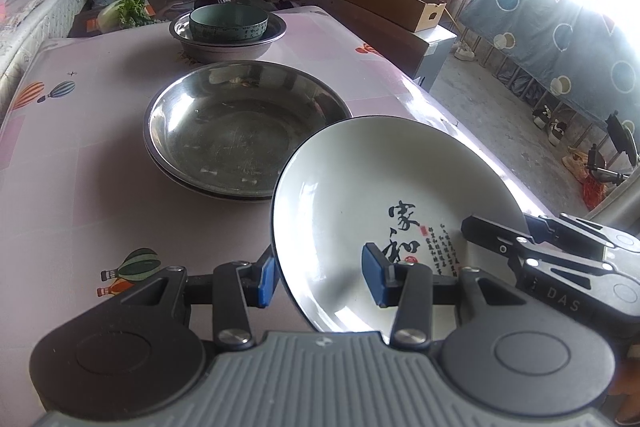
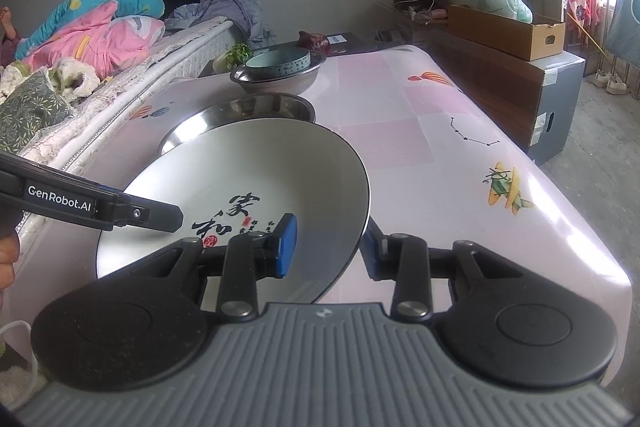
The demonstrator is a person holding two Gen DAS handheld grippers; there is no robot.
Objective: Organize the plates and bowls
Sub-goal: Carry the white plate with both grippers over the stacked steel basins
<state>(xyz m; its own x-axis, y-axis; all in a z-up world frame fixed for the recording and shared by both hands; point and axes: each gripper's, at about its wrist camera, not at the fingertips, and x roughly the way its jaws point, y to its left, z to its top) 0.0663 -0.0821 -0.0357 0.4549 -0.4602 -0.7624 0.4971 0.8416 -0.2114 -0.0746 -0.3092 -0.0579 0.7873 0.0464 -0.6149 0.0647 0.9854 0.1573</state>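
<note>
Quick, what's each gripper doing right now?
Left gripper: closed on the white plate's rim.
Right gripper: closed on the same plate's opposite rim.

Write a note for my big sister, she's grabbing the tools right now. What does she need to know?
Left tool: gripping the near-left rim of the white plate.
Right tool: gripping the same plate's near-right rim. The plate is tilted, carried by both tools.
On the table: stacked steel pans just ahead; farther back, a green bowl sits in a steel basin.
Done: bowl nested, pans stacked.
Left: probably set the plate down, perhaps into the pans. Keep both grips steady.
</note>
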